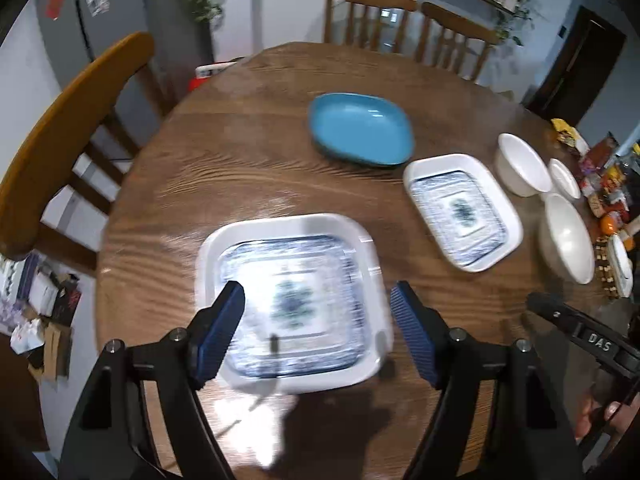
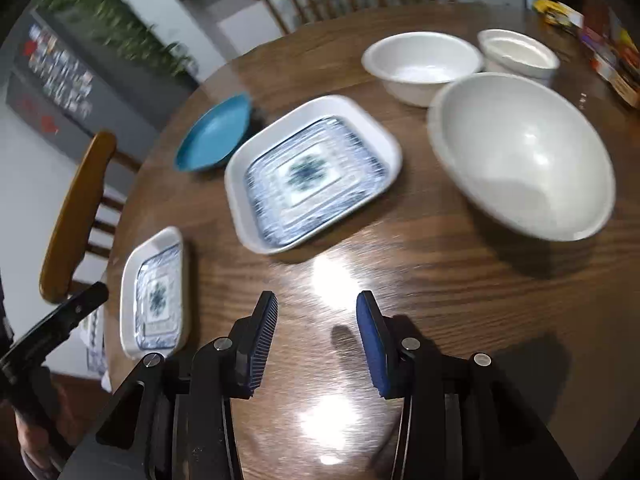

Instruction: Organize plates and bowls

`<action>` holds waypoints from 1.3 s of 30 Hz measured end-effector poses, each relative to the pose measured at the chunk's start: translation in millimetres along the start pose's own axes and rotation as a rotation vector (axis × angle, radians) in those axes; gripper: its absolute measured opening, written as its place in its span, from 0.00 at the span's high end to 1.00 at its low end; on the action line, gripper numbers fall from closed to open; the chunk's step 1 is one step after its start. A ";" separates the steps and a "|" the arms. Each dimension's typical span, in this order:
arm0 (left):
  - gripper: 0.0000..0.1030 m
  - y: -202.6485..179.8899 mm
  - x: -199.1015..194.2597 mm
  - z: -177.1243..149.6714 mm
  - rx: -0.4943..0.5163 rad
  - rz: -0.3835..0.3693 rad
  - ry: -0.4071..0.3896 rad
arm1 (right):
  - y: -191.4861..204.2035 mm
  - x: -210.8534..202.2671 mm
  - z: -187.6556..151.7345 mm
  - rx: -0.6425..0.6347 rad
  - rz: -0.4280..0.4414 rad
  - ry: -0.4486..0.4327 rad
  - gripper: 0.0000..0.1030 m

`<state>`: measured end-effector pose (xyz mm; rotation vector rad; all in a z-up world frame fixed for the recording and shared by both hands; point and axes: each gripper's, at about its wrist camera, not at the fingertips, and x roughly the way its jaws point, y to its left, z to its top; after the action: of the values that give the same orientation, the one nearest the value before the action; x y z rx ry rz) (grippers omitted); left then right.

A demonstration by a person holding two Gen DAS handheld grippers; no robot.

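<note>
Right wrist view: two patterned square plates (image 2: 312,172); one blue dish (image 2: 212,136); three white bowls (image 2: 520,152); both grippers' fingers (image 2: 262,344) spread, empty.

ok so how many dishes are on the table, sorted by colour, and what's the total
Blue-patterned white square plates: 2, one near, one further in
Teal dish: 1
Plain white bowls: 3, large, medium, small
Total: 6
</note>
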<state>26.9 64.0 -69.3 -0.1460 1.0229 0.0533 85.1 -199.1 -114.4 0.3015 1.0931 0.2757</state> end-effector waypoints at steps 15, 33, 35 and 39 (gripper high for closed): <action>0.24 -76.2 53.7 27.9 -0.010 -0.009 0.058 | -22.6 12.8 29.0 -0.016 0.012 0.014 0.50; 0.38 -88.5 100.9 41.8 -0.007 0.006 0.114 | -16.5 58.6 59.0 0.029 -0.106 0.016 0.50; 0.47 -89.4 105.9 43.4 -0.002 -0.005 0.125 | -16.1 61.6 60.5 0.032 -0.116 0.017 0.50; 0.60 -90.3 117.3 44.3 -0.004 -0.028 0.150 | -12.7 63.9 63.5 0.018 -0.130 0.000 0.50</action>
<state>135.6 -21.6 -138.0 -0.1697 1.1700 0.0196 170.7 -194.1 -144.7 0.2446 1.1107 0.1500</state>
